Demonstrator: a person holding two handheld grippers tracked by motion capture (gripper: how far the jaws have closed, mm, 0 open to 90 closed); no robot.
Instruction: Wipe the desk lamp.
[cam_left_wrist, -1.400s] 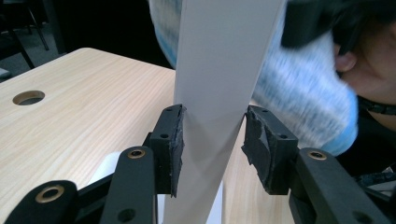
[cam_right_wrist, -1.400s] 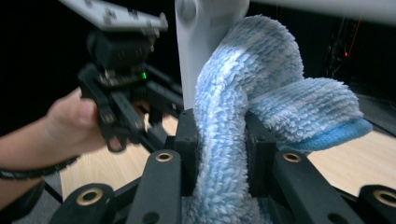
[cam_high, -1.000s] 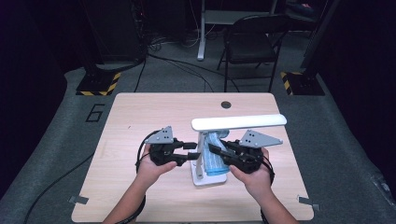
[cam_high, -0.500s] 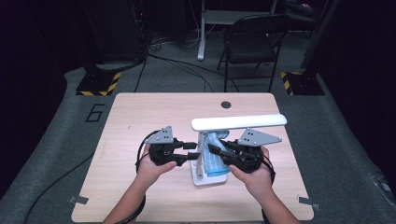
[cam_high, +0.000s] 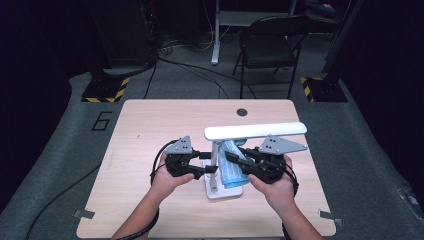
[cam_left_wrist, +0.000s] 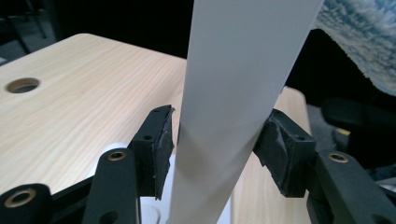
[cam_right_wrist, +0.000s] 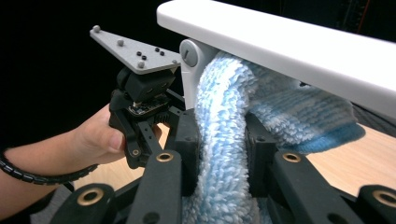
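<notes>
Fluffy blue-and-white striped cloth (cam_high: 232, 167) half hidden under white lamp's flat head bar (cam_high: 255, 131), draped at its upright white post (cam_left_wrist: 233, 107). Left gripper (cam_high: 206, 162) fingers clamped on post, hand level from left. Right gripper (cam_high: 234, 159) fingers pinch cloth fold. Light wood table (cam_high: 150, 130) open all round; lamp base near front edge.

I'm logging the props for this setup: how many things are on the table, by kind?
White desk lamp: 1
Blue fluffy cloth: 1
Hand-held grippers, left gripper and right gripper: 2
Total: 4
</notes>
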